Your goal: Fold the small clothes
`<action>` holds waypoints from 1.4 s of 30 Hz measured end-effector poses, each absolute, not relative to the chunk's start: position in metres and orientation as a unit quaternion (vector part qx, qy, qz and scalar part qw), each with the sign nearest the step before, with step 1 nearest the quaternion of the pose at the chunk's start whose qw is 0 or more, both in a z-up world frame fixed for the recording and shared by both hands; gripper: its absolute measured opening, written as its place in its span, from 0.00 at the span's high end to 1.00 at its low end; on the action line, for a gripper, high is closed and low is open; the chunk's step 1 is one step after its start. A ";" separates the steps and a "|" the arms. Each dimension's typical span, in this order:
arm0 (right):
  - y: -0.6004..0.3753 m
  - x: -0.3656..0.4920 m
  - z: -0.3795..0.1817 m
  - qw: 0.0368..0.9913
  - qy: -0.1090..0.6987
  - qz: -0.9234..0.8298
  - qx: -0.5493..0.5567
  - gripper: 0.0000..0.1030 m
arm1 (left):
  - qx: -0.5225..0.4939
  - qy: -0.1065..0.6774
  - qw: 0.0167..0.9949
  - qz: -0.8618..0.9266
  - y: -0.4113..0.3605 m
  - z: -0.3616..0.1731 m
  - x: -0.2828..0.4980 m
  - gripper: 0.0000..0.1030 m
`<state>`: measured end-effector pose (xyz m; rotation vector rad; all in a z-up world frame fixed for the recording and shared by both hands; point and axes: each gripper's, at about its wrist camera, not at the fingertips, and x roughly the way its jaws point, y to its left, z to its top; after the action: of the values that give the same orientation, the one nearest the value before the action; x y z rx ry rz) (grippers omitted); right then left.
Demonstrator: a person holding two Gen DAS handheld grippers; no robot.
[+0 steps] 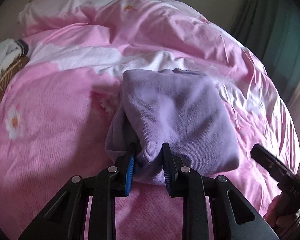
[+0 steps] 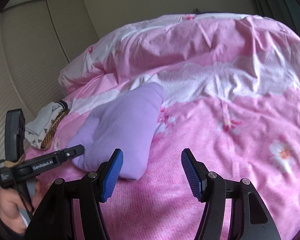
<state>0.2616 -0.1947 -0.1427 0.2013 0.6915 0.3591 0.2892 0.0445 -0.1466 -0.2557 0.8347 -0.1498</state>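
Note:
A lilac knit garment (image 1: 176,118) lies folded into a compact bundle on the pink bed cover. My left gripper (image 1: 149,150) is shut on the garment's near edge, with fabric bunched between its blue pads. In the right wrist view the same garment (image 2: 120,128) lies left of centre, with the left gripper (image 2: 78,150) at its near left edge. My right gripper (image 2: 152,156) is open and empty, held over the cover just right of the garment's near corner. It shows in the left wrist view (image 1: 258,152) at the right edge.
A pink floral duvet (image 1: 150,30) is heaped at the back of the bed. White and brown patterned clothes (image 2: 44,128) lie at the left edge of the bed. A louvred wardrobe door (image 2: 30,50) stands to the left, a green curtain (image 1: 280,30) to the right.

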 end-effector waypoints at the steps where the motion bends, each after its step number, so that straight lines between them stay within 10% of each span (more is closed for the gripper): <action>1: -0.191 0.264 -0.144 0.918 0.341 0.178 0.093 0.40 | -0.131 0.400 0.904 -0.073 0.046 -0.146 0.290 0.75; 25: -0.162 0.286 -0.136 0.916 0.354 0.186 0.029 0.40 | -0.096 0.365 0.923 -0.077 0.056 -0.100 0.310 0.59; 36: -0.145 0.339 -0.131 0.916 0.357 0.181 0.022 0.40 | -0.085 0.473 0.865 -0.147 0.064 -0.130 0.416 0.55; 42: -0.145 0.354 -0.149 0.910 0.370 0.186 0.037 0.40 | -0.083 0.459 0.870 -0.160 0.063 -0.134 0.430 0.75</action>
<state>0.3544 -0.1452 -0.1494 0.0766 0.7627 0.3828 0.4303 0.0631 -0.1343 -0.1735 0.9595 -0.3336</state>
